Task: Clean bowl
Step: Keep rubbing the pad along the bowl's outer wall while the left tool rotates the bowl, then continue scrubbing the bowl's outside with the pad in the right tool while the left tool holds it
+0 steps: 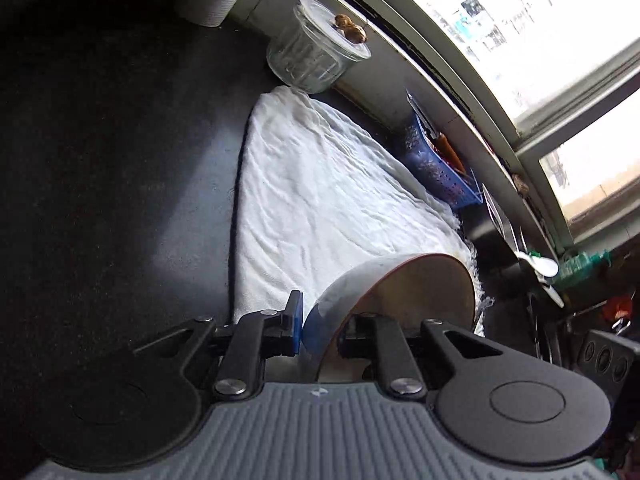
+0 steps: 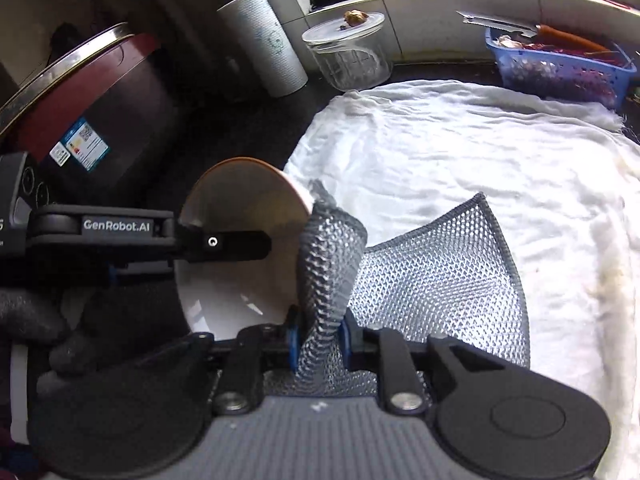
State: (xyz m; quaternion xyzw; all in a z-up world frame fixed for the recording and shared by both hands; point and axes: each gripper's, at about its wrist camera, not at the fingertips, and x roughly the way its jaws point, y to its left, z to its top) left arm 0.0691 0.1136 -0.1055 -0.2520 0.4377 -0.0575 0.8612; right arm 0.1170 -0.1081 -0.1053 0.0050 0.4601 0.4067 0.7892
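— So how far along is the cleaning, would you say?

— Midway, I'd judge. The white ceramic bowl with the brown rim (image 2: 236, 248) is off the counter and tipped on its side above the near edge of the rumpled white cloth (image 2: 460, 152) spread on the dark countertop (image 1: 120, 184). The silver-grey mesh scouring cloth (image 2: 332, 256) is draped over the bowl's rim, so wiping looks under way. The inside that shows looks pale and glossy; I can't tell whether any dirt is left, and the outer wall is mostly hidden.

— Who holds what?

— The left gripper (image 1: 320, 328) grips the bowl's wall, one blue-padded finger outside and the other inside, jaws closed against it. In the right wrist view it reaches in sideways from the left, with a dark-gloved hand (image 2: 36, 320) behind it.

— And the right?

— The right gripper (image 2: 320, 340) has its jaws pinched together on a bunched fold of the mesh, the rest fanning out to the right over the white cloth. It points forward at the bowl's rim from just beside it.

— What's left?

— Probably working round the rest of the rim and interior, then setting the bowl down. The glass jar with a lid (image 2: 348, 52), the blue plastic basket (image 2: 560, 68) and the paper towel roll (image 2: 260, 40) stand well apart at the back.
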